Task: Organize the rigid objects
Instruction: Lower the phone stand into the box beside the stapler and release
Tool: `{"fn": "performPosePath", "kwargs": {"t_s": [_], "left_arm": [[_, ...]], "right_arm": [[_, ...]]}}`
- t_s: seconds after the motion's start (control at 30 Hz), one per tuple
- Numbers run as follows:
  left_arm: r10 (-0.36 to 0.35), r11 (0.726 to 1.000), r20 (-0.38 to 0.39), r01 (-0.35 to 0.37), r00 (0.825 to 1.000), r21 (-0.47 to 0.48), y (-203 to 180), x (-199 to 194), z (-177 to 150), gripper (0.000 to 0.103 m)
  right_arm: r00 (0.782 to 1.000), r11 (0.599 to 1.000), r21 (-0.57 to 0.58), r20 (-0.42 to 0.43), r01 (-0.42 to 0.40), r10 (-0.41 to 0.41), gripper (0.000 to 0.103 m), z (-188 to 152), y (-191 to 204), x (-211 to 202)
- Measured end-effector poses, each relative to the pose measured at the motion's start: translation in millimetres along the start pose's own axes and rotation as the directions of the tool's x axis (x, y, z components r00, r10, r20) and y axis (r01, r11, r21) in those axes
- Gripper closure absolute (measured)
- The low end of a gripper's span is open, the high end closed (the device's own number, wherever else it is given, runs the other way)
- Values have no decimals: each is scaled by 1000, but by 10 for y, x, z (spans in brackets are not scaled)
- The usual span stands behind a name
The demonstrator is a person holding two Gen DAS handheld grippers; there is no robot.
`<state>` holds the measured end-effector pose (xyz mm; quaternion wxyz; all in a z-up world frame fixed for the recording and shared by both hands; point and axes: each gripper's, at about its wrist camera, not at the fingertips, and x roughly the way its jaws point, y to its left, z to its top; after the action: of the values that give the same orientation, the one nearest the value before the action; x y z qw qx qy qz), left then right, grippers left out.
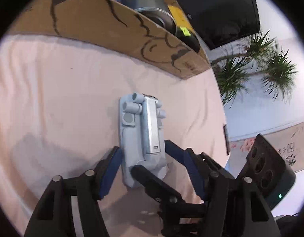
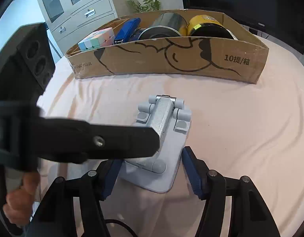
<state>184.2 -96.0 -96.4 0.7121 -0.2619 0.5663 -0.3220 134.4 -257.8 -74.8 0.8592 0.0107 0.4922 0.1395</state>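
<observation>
A pale blue-grey folding stand with a silver metal arm lies flat on the pink tablecloth; it also shows in the right wrist view. My left gripper straddles its near end, blue pads on both sides, open. My right gripper also straddles the stand's near end, open, its pads beside the base. One black finger of the left gripper crosses over the stand's left side in the right wrist view.
A low cardboard box stands at the back of the table, holding a pastel cube, a blue stapler, a silver tin and a yellow-black tin. A monitor and a plant stand behind.
</observation>
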Motion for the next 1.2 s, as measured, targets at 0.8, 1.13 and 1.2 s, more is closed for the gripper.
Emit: {"fn": "performPosePath", "kwargs": {"t_s": [0.8,1.13,1.2], "left_arm": [[142,977,321,-184,937,107,10,-1560,1910,61],[112,994,192,-109,975,-23,769,-1065,2308,61],[175,983,215,-181,961,6,693,-1134,2279,61]], "right_arm": [[934,949,-117,179,-291,309,44,2243,823,132],[970,967,-82,-55,-240,236,44,2765,726,1071],[972,970,-81,-76,-227,221,45,2771,766,1076]]}}
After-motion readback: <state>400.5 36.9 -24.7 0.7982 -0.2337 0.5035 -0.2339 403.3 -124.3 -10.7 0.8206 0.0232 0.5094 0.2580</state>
